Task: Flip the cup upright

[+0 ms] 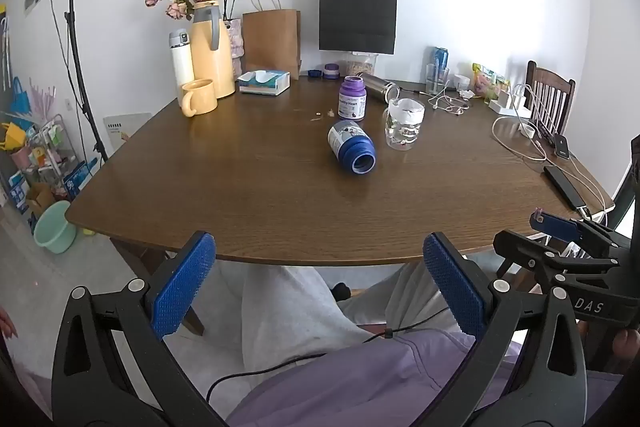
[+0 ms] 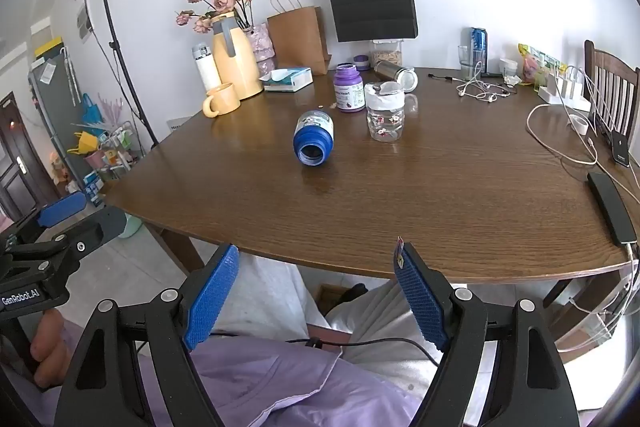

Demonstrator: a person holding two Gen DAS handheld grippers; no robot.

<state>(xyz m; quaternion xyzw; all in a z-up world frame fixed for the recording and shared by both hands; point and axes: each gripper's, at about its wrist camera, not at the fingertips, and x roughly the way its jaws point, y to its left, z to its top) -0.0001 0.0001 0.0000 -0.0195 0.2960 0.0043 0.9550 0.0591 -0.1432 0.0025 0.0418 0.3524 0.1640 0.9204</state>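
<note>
A blue cup-like bottle [image 1: 352, 150] lies on its side in the middle of the brown table [image 1: 260, 195], its open mouth toward me; it also shows in the right wrist view [image 2: 314, 143]. My left gripper [image 1: 320, 267] is open and empty, held off the table's near edge above my lap. My right gripper [image 2: 316, 283] is open and empty too, also short of the near edge. Both are well back from the cup. The right gripper shows at the right of the left wrist view [image 1: 560, 239].
A clear glass jar [image 1: 404, 125] and a purple bottle [image 1: 352, 103] stand just behind the cup. A yellow mug [image 1: 198, 97], yellow jug [image 1: 210, 55], tissue box [image 1: 265, 82], paper bags and cables lie farther back. A phone [image 1: 566, 187] lies at the right edge.
</note>
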